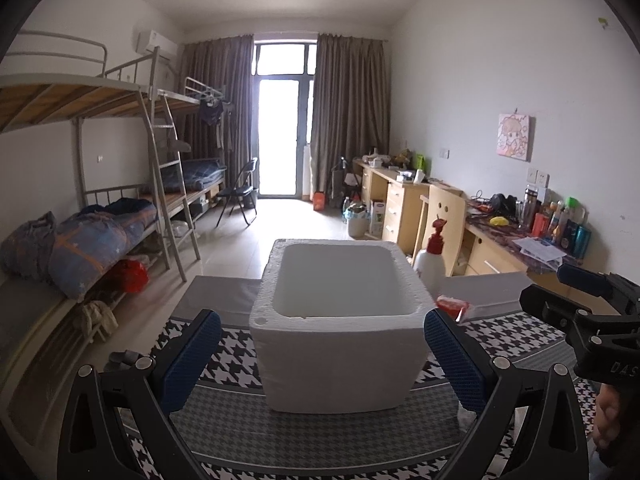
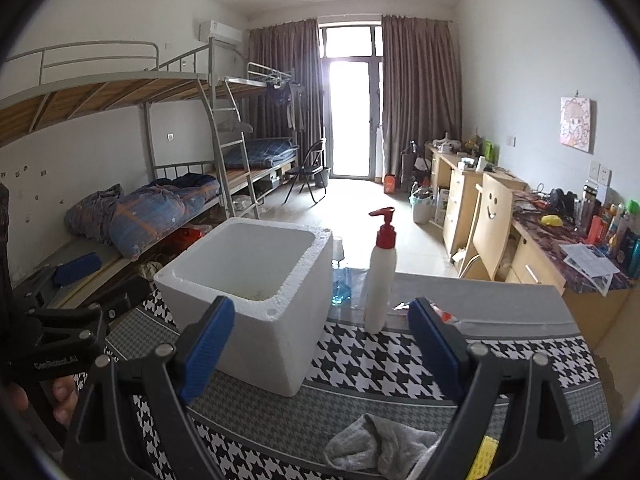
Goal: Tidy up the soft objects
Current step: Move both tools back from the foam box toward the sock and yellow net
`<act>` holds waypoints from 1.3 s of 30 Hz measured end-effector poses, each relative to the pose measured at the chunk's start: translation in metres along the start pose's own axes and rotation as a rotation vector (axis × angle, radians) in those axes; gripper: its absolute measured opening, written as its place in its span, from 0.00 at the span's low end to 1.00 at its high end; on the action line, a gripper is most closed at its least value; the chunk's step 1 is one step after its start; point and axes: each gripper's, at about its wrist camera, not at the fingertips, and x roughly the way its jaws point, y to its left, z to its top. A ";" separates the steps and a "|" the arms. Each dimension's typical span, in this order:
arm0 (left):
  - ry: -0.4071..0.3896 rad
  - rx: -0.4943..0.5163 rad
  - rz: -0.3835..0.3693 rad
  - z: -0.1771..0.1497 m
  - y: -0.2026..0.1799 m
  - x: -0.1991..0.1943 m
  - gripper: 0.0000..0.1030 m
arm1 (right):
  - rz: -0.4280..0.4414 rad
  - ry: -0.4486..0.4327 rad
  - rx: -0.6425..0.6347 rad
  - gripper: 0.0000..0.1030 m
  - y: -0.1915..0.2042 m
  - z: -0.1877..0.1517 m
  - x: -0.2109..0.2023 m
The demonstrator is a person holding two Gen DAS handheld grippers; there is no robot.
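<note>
A white foam box (image 1: 340, 360) stands open-topped on the houndstooth tablecloth (image 1: 224, 360), and I see nothing inside it. My left gripper (image 1: 322, 356) faces the box's near wall, open, and its blue pads (image 1: 192, 356) hold nothing. My right gripper (image 2: 322, 354) is open too, with the box (image 2: 248, 320) ahead on its left. A crumpled grey cloth (image 2: 380, 444) lies on the table just under the right gripper, beside a yellow sponge-like piece (image 2: 484, 456). In each wrist view the other gripper shows at the edge: the right gripper (image 1: 580, 308) and the left gripper (image 2: 76, 268).
Right of the box stand a white pump bottle (image 2: 380, 272) with a red top and a clear bottle of blue liquid (image 2: 340, 280). A red packet (image 1: 452, 306) lies near them. Bunk beds (image 1: 100, 236) line the left wall, and cluttered desks (image 1: 520, 248) with a chair line the right.
</note>
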 end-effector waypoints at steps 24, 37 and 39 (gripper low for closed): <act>-0.046 0.032 -0.108 -0.016 -0.030 -0.035 0.99 | -0.068 -0.070 0.039 0.89 -0.015 -0.025 -0.055; -0.039 0.043 -0.132 -0.035 -0.046 -0.032 0.99 | -0.120 -0.074 0.042 0.89 -0.019 -0.047 -0.068; -0.040 0.035 -0.144 -0.037 -0.048 -0.033 0.99 | -0.124 -0.074 0.049 0.89 -0.022 -0.051 -0.070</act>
